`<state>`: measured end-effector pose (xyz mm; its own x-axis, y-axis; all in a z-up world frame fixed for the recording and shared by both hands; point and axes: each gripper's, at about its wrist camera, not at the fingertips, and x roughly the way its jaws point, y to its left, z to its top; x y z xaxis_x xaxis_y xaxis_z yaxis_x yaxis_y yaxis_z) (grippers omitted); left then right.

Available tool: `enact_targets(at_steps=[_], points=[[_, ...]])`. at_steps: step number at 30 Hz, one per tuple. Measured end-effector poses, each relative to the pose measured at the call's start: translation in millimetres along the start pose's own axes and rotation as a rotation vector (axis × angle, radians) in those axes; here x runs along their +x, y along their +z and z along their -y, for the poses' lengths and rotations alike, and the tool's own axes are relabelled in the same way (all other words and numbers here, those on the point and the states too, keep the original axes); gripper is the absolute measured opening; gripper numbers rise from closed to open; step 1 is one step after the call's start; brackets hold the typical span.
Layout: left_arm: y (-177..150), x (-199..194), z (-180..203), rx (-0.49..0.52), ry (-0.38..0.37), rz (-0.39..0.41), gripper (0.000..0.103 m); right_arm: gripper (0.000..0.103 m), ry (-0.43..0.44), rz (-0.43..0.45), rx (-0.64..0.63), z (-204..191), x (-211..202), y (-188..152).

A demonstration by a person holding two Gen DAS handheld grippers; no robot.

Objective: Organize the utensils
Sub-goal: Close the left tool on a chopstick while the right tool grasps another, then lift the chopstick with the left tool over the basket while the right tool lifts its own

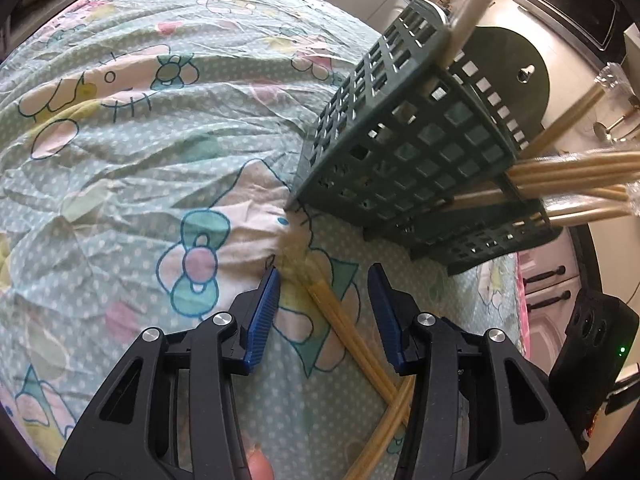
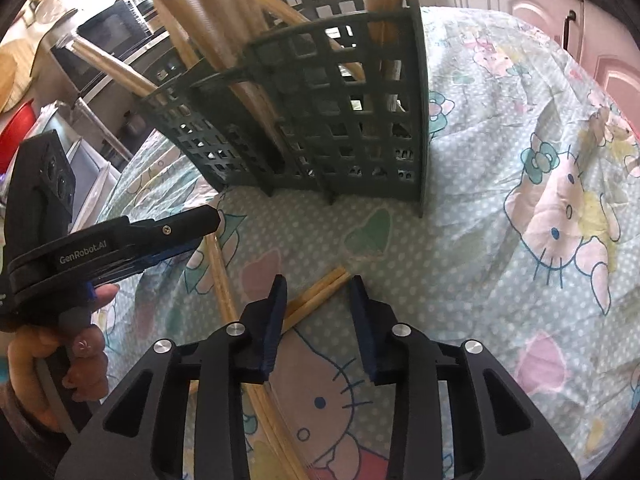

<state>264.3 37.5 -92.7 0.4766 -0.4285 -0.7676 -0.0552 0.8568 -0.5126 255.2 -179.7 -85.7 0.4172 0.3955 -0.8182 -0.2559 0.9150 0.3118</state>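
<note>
pale bamboo chopsticks (image 1: 340,320) are lying crossed on the cartoon-print cloth (image 1: 140,160) before the dark green lattice plastic holder (image 1: 408,148). left gripper (image 1: 322,280) and right gripper (image 2: 316,284) are straddling them, jaws partly open, gripping nothing.

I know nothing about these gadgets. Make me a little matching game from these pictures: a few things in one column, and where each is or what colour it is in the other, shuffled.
Things:
1. basket
2. loose chopsticks
3. pads of the tongs
4. cloth

Descriptions:
A. blue, ribbed
B. dark green grid, holding wooden utensils upright
C. pale, dotted, printed with cartoon cats
D. lying flat on the cloth, crossed, between the tongs

Pairs: 1-B, 2-D, 3-A, 4-C
</note>
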Motion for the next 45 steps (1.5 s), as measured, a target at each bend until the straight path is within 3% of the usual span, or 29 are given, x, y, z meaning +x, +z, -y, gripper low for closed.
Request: enact_targets(at_steps=[9, 22, 30, 45], points=[[9, 3, -6, -0.004, 0.047, 0.005, 0.015, 0.011, -0.006, 0.005, 0.038, 10, -1, 8], [7, -10, -17, 0.001, 0.006, 0.026, 0.01, 0.006, -0.002, 0.066, -0.014, 7, -27, 5], [4, -48, -19, 0.02, -0.029, 0.112, 0.007, 0.006, 0.009, 0.113, -0.079, -6, -53, 0], [-3, -116, 38, 0.158, -0.125, 0.249, 0.003, 0.006, 0.063, 0.251, -0.213, -42, -120, 2]])
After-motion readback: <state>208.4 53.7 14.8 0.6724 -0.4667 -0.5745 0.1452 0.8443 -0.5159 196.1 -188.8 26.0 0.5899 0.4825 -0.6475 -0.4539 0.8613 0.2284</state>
